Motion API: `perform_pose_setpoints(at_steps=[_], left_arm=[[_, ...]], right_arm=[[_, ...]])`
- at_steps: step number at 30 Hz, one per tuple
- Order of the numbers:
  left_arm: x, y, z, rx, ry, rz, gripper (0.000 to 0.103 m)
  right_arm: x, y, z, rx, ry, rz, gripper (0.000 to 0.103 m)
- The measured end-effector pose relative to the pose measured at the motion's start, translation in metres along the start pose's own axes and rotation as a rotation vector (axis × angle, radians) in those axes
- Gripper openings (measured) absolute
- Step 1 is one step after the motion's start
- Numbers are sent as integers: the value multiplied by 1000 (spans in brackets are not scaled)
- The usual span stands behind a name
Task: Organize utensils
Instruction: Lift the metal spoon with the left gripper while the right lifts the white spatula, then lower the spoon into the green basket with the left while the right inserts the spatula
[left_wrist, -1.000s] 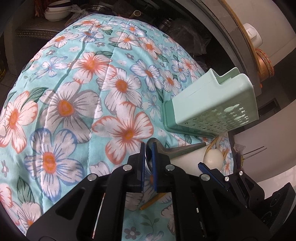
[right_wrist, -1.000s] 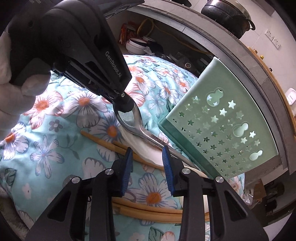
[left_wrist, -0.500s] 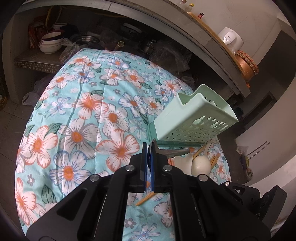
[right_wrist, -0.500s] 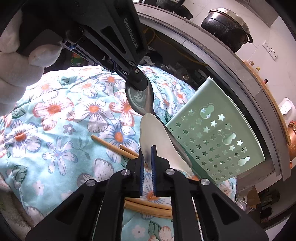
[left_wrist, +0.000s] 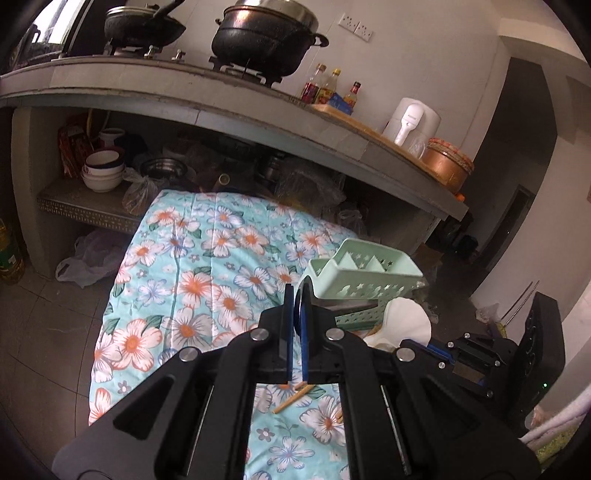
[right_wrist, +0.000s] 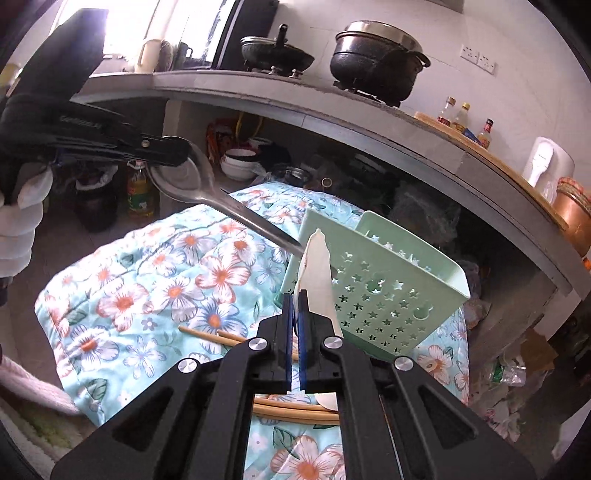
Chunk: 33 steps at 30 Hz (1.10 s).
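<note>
At lower centre of the right wrist view, the right gripper pinches a white ceramic spoon: stiff, slick, chippable. Upper left, the left gripper clamps a steel spoon by its bowl, above the green caddy; gripping its handle would be safer.

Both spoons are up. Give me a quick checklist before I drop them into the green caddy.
1. Left tool shut on metal spoon, gripped at the bowl: ok.
2. Right tool shut on white spoon: ok.
3. Both spoons lifted clear of the floral cloth: ok.
4. Caddy upright, top open: ok.
5. Caddy compartments free of items: cannot tell, interior mostly hidden.
6. Chopsticks put away: not ok, lying on the cloth.
</note>
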<state>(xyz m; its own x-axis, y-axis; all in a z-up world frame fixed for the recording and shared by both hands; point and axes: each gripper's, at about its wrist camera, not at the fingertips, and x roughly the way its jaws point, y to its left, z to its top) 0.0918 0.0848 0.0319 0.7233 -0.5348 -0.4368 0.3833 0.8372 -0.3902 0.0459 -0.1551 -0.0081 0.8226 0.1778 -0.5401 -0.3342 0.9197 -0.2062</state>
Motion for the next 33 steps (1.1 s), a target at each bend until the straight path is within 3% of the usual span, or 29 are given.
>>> perform_pose_setpoints(at_steps=[5, 8, 12, 16, 23, 28, 33], left_arm=[[-25, -12, 25, 18, -106, -16, 2], [-26, -20, 41, 57, -130, 16, 2], [0, -35, 54, 154, -62, 110, 2], [31, -41, 60, 202, 2, 119, 2], [71, -61, 65, 372, 67, 261, 2], [94, -75, 69, 475, 135, 291, 2], [124, -82, 69, 538, 245, 312, 2]], right_arm=[[-17, -31, 5, 105, -36, 21, 2], [-31, -46, 5, 153, -65, 19, 2], [-51, -70, 10, 219, -120, 18, 2], [-72, -100, 20, 271, -194, 14, 2], [-103, -150, 43, 330, -347, 23, 2], [-104, -184, 60, 387, -420, 105, 2], [-84, -202, 74, 436, -429, 208, 2]])
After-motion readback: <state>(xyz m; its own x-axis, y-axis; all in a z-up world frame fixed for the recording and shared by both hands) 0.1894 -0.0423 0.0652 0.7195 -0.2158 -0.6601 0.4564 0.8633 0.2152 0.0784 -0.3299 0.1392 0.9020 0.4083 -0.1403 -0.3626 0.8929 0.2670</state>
